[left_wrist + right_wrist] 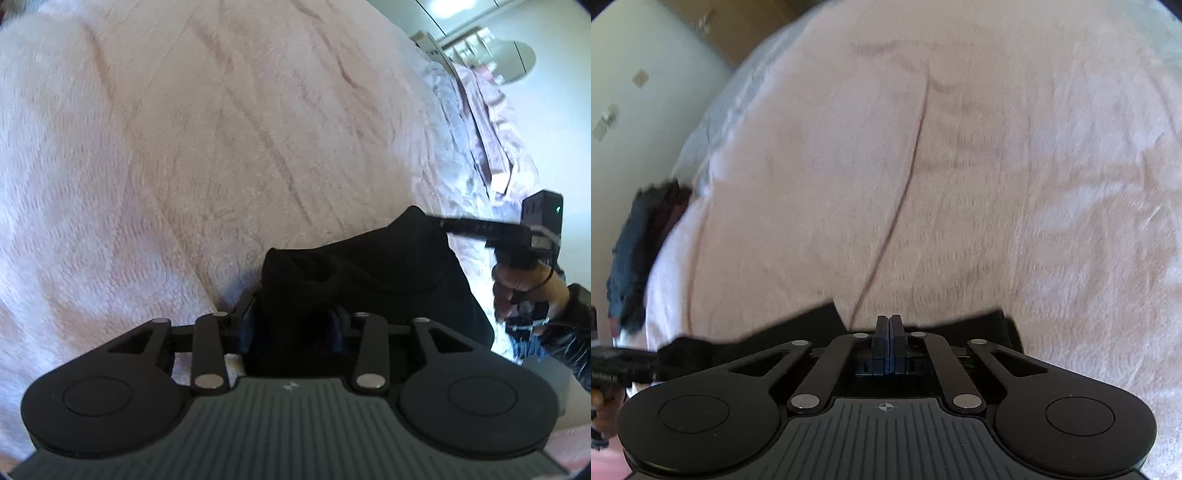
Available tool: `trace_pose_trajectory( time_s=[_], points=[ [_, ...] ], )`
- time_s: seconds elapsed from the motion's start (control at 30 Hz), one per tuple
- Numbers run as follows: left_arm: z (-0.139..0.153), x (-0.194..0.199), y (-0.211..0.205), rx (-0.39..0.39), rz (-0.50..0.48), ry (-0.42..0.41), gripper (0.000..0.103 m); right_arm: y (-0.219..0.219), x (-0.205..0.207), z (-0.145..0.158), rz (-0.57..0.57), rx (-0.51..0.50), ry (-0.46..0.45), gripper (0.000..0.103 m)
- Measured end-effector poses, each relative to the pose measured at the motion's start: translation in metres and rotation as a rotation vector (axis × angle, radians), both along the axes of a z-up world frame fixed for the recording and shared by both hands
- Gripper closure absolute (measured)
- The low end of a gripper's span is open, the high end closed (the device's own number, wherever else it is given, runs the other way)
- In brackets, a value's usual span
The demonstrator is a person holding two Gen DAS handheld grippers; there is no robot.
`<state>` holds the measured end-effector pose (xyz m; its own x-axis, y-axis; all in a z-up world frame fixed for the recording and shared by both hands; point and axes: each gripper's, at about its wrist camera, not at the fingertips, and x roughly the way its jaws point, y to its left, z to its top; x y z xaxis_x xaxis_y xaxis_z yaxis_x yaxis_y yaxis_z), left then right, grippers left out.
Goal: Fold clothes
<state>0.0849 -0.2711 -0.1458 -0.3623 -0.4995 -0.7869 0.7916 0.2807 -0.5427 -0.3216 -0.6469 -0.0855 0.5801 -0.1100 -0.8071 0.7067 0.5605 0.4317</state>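
A black garment (pixel 373 266) hangs stretched over the near edge of a bed with a pale pink fuzzy blanket (pixel 184 147). My left gripper (pixel 293 325) holds a bunched fold of the garment between its blue pads. My right gripper (pixel 443 223) shows in the left wrist view pinching the garment's far corner. In the right wrist view my right gripper (pixel 890 328) has its pads pressed together on the garment's edge (pixel 798 325). The left gripper (pixel 646 363) shows at the left edge there, gripping the other end of the garment.
The pink blanket (pixel 960 166) fills both views. A dark blue and maroon pile of clothes (pixel 639 251) lies at the bed's left edge. A patterned bedspread (pixel 480 147) hangs at the bed's side. The pale floor (pixel 554 129) lies beyond.
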Motion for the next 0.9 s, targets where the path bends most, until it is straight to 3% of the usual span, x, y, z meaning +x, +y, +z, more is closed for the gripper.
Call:
trace_pose_trajectory(
  time_s=[0.1, 0.13, 0.17, 0.23, 0.37, 0.57, 0.73, 0.83, 0.9],
  points=[
    [0.027, -0.002, 0.004, -0.031, -0.053, -0.105, 0.072, 0.017, -0.021, 0.03, -0.081, -0.08, 0.008, 0.096],
    [0.037, -0.004, 0.004, -0.048, -0.075, -0.139, 0.073, 0.025, -0.03, 0.039, -0.111, -0.104, 0.011, 0.079],
    [0.044, -0.007, 0.004, -0.072, -0.104, -0.164, 0.073, 0.037, -0.042, 0.048, -0.146, -0.125, 0.002, 0.052],
    [0.058, -0.021, -0.001, -0.128, -0.184, -0.2, 0.073, 0.067, -0.071, 0.064, -0.246, -0.159, -0.03, 0.03],
    [0.059, -0.055, -0.024, -0.159, -0.36, -0.237, 0.073, 0.135, -0.119, 0.067, -0.426, -0.119, -0.085, 0.03],
    [0.03, -0.091, -0.059, -0.028, -0.542, -0.293, 0.073, 0.196, -0.145, 0.022, -0.497, 0.053, -0.013, 0.03],
    [0.047, -0.094, -0.083, -0.101, -0.58, -0.302, 0.073, 0.187, -0.171, 0.043, -0.572, 0.026, -0.135, 0.03],
    [0.04, -0.107, -0.108, -0.093, -0.605, -0.315, 0.072, 0.163, -0.165, 0.048, -0.495, -0.012, -0.172, 0.03],
    [0.03, -0.123, -0.126, -0.063, -0.648, -0.338, 0.072, 0.144, -0.153, 0.038, -0.411, 0.025, -0.152, 0.03]
  ],
)
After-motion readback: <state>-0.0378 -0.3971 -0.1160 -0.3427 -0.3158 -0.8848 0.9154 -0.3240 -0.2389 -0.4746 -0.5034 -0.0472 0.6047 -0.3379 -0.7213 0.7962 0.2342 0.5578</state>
